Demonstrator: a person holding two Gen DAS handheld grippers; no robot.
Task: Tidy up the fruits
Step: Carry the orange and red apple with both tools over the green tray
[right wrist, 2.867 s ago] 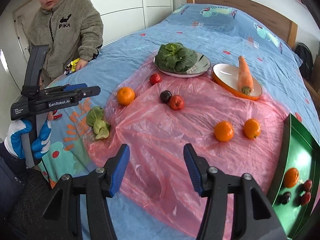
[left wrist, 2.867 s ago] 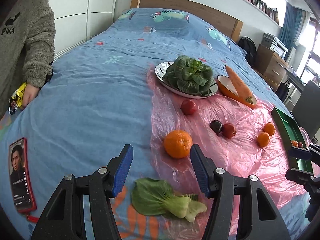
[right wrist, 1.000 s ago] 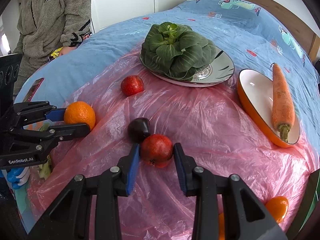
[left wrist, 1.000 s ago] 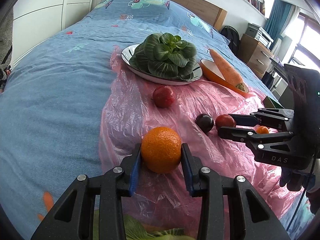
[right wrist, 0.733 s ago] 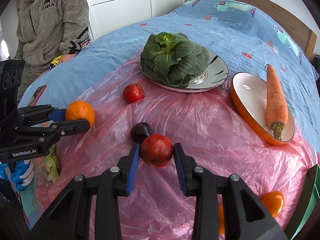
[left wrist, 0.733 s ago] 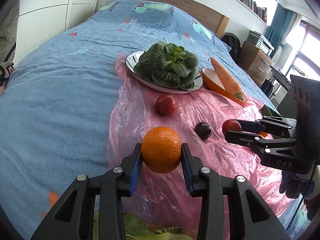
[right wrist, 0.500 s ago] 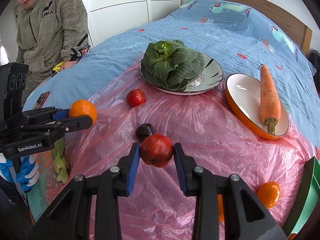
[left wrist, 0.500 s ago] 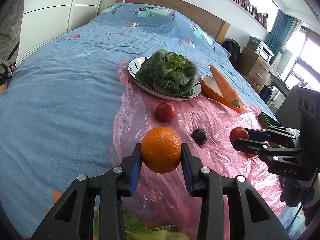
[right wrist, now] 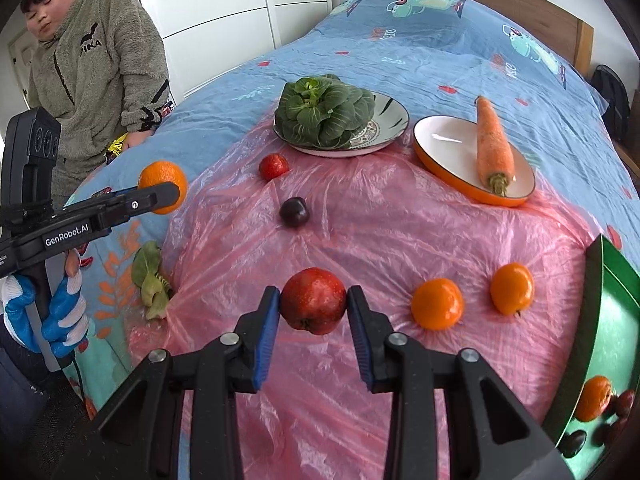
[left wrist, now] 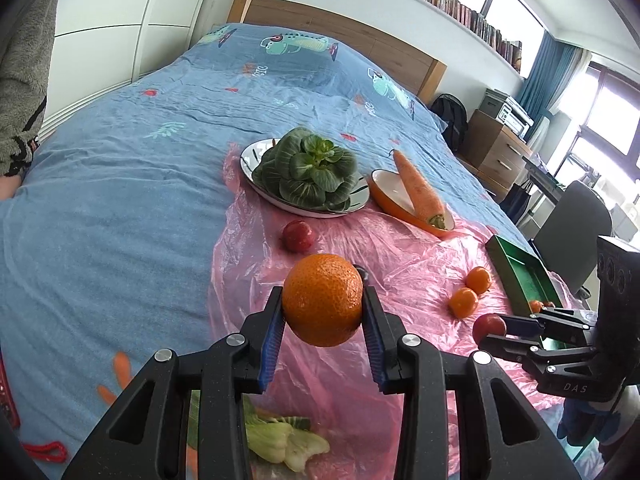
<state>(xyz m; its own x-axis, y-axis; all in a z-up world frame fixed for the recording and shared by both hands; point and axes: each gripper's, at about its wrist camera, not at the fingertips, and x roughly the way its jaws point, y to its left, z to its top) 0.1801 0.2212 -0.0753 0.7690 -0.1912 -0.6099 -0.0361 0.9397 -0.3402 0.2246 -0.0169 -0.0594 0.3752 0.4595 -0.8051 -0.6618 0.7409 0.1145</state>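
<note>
The left gripper point(left wrist: 323, 322) grips an orange point(left wrist: 322, 299) between its blue-padded fingers point(left wrist: 271, 338), held clear above the pink plastic sheet point(left wrist: 404, 272) that covers part of the blue bedspread point(left wrist: 120, 200). At the right edge, the right gripper point(left wrist: 496, 330) holds a red fruit point(left wrist: 489, 327) just beside the green tray point(left wrist: 520, 276). Two small oranges point(left wrist: 464, 302) lie on the sheet near the tray. A second red fruit point(left wrist: 298, 235) lies in front of the plate of leafy greens point(left wrist: 310, 172). A carrot point(left wrist: 418, 190) rests across an orange dish point(left wrist: 386, 196). A loose green leaf point(left wrist: 280, 438) lies below the left gripper.
</note>
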